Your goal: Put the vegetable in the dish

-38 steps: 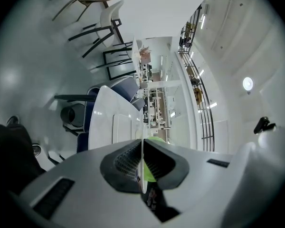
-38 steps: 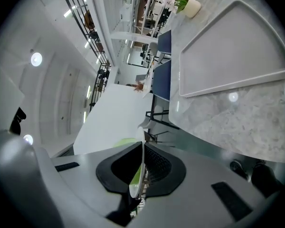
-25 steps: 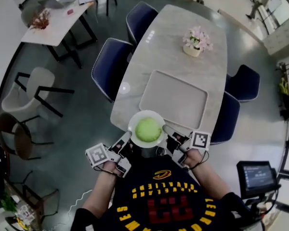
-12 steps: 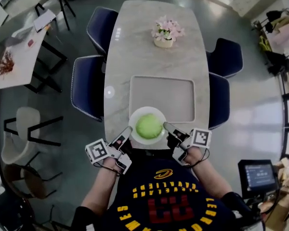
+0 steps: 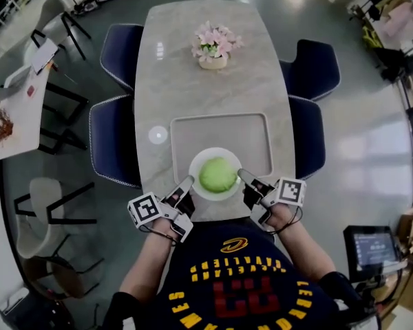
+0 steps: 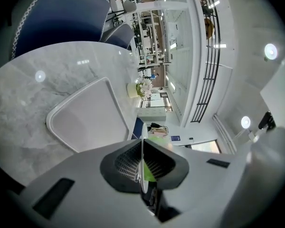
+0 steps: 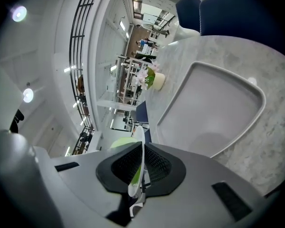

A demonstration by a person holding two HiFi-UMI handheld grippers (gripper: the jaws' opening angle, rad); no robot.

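A round green vegetable [image 5: 218, 174] lies in a white dish [image 5: 195, 175] held above the near edge of the grey tray [image 5: 220, 130]. My left gripper [image 5: 186, 183] is shut on the dish's left rim and my right gripper [image 5: 241, 176] on its right rim. In the left gripper view the thin rim [image 6: 142, 144] stands edge-on between the shut jaws of the left gripper [image 6: 141, 161], with the green vegetable [image 6: 157, 139] behind it. In the right gripper view the dish rim [image 7: 139, 137] is pinched the same way in the right gripper [image 7: 139, 169], beside the vegetable [image 7: 122, 142].
The marble table [image 5: 255, 81] carries a pot of pink flowers [image 5: 212, 47] at its far end. Dark blue chairs [image 5: 112, 139] stand on both sides. The person's body is against the table's near edge. A small screen [image 5: 372, 251] stands at the lower right.
The dish with the vegetable has moved forward from the table's near edge and now overlaps the tray's near rim. Both grippers have kept their hold on it.
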